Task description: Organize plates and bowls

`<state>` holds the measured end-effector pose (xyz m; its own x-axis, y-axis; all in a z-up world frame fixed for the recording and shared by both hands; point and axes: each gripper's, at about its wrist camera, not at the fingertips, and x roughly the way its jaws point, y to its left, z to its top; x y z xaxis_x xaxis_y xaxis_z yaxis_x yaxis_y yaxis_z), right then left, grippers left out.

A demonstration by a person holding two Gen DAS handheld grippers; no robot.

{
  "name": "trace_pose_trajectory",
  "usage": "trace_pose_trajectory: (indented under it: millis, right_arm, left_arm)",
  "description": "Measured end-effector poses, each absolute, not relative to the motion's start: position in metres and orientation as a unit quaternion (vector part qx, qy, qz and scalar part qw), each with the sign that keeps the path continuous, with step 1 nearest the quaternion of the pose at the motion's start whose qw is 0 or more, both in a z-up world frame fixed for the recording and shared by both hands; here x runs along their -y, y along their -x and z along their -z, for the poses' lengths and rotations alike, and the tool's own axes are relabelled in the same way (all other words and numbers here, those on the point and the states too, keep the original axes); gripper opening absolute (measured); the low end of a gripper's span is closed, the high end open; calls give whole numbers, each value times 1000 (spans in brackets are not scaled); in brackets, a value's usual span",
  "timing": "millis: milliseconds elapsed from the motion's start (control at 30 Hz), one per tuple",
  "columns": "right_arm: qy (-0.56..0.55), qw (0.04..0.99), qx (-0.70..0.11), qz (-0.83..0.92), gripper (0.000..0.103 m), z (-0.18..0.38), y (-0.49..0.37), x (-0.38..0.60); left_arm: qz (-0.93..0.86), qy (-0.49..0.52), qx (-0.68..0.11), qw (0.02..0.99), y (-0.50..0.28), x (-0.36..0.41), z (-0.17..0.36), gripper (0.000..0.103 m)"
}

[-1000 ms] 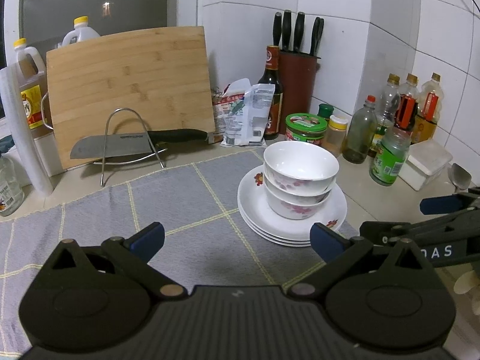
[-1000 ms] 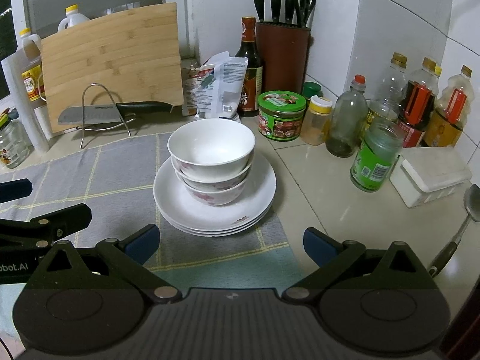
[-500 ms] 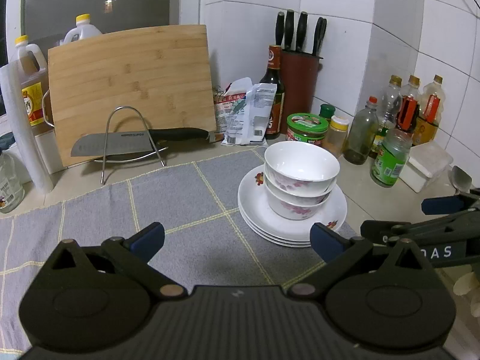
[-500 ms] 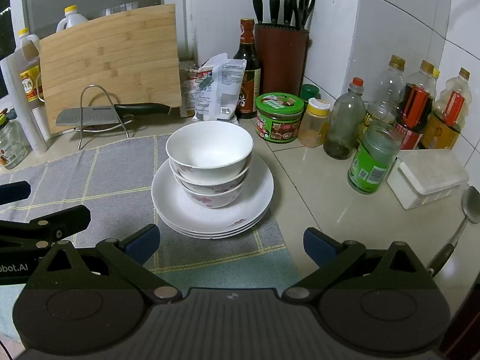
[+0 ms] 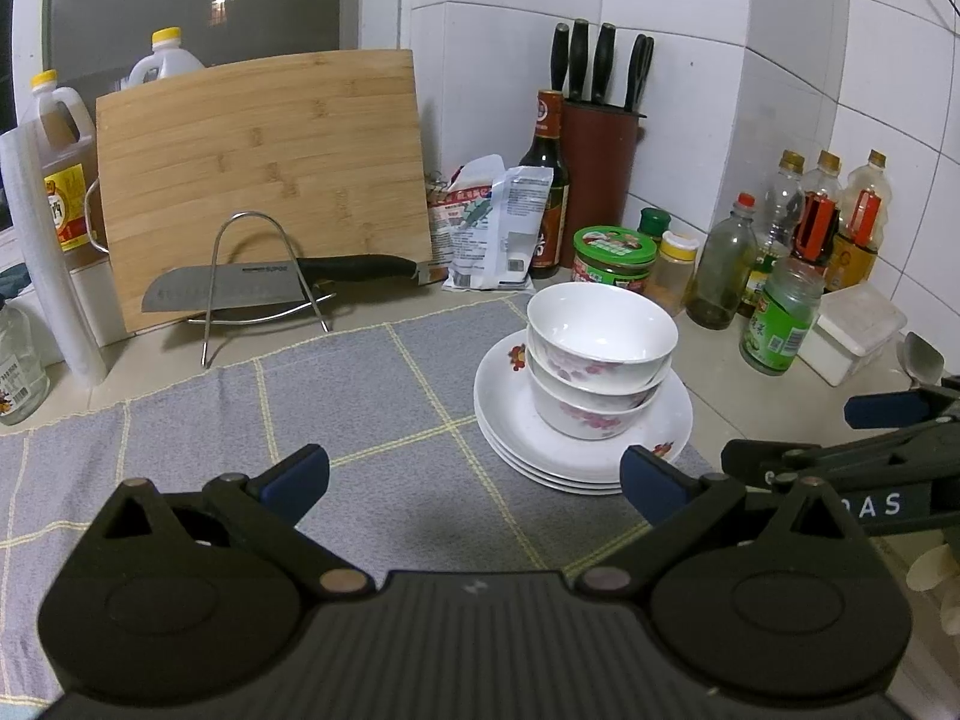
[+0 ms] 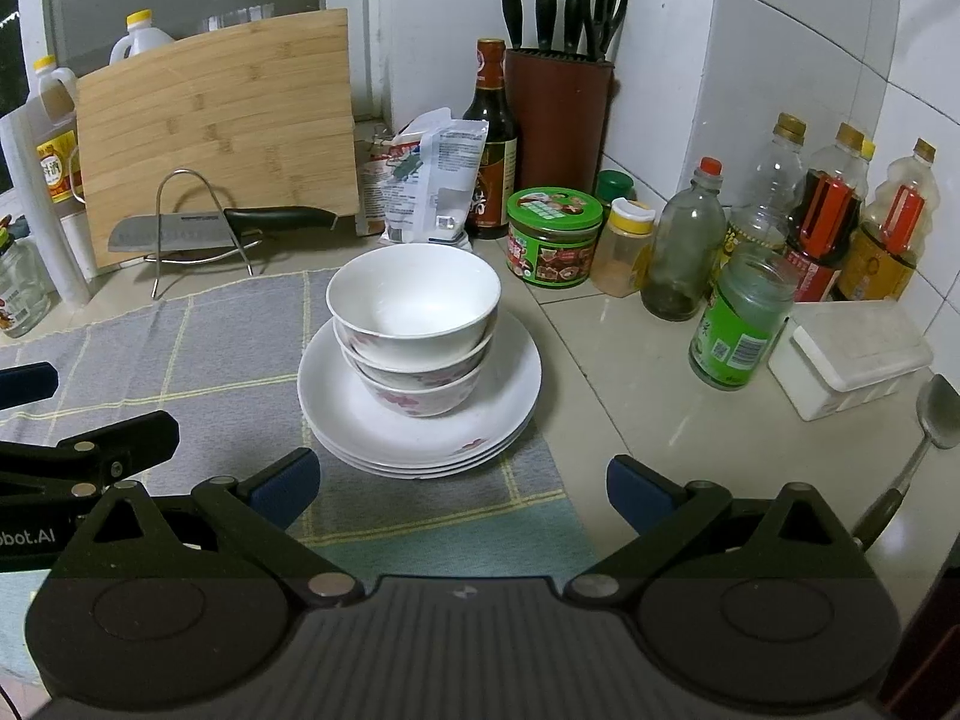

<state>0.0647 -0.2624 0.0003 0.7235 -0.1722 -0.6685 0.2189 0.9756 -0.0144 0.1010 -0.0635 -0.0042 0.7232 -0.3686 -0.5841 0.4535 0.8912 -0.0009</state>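
Stacked white bowls with pink flowers sit nested on a stack of white plates, at the right end of a grey checked cloth. My left gripper is open and empty, low over the cloth, just left of and in front of the stack. My right gripper is open and empty, in front of the stack. Each gripper shows at the edge of the other's view.
At the back stand a bamboo cutting board, a cleaver on a wire rack, a knife block, a sauce bottle and snack bags. Jars and bottles, a white box and a ladle crowd the right counter.
Both grippers have drawn slightly back and away from the stack; the bowls and plates have not moved. Both stay open.
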Motion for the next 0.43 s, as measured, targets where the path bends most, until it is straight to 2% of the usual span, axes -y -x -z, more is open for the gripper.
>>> trace_pose_trajectory:
  millis: [433]
  right_arm:
    - [-29, 927, -356, 113, 103, -2, -63, 261]
  left_arm:
    - [223, -70, -299, 925, -101, 64, 5, 102]
